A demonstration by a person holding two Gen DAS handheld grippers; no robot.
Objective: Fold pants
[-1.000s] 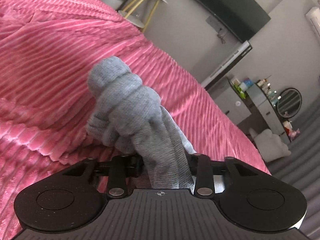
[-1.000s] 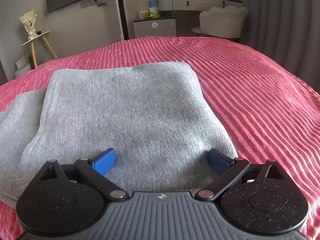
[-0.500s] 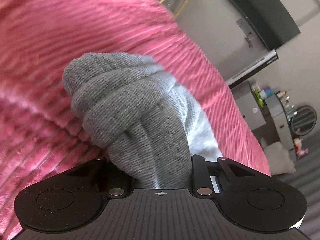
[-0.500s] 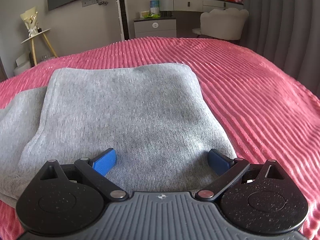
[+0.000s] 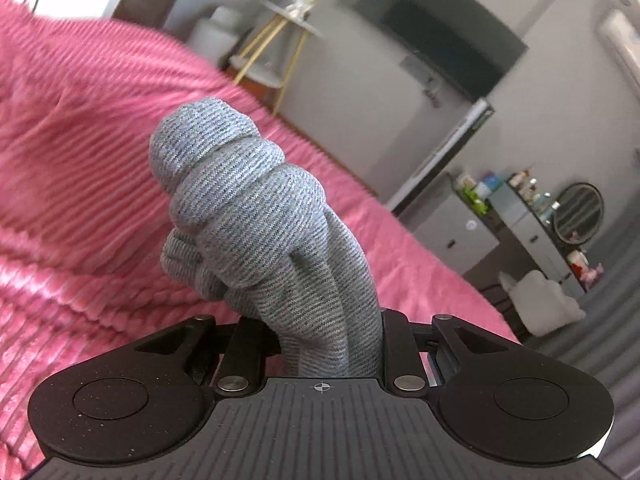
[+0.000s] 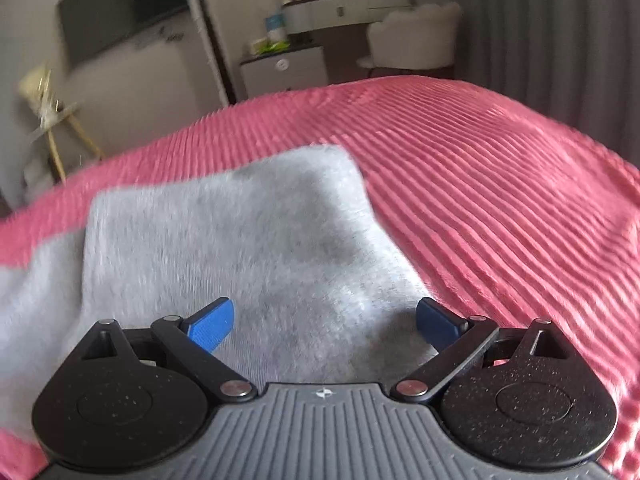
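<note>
Two tools: left tool (image 5: 324,344) pinching bunched pants (image 5: 256,232) (grey knit), right tool (image 6: 324,320) spread wide

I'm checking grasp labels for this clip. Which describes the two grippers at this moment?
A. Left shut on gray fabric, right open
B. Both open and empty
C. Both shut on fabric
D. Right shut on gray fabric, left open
A: the left gripper has a bunched wad of the gray pants clamped in it, while the right gripper has its blue fingers spread wide above the folded part.
</note>
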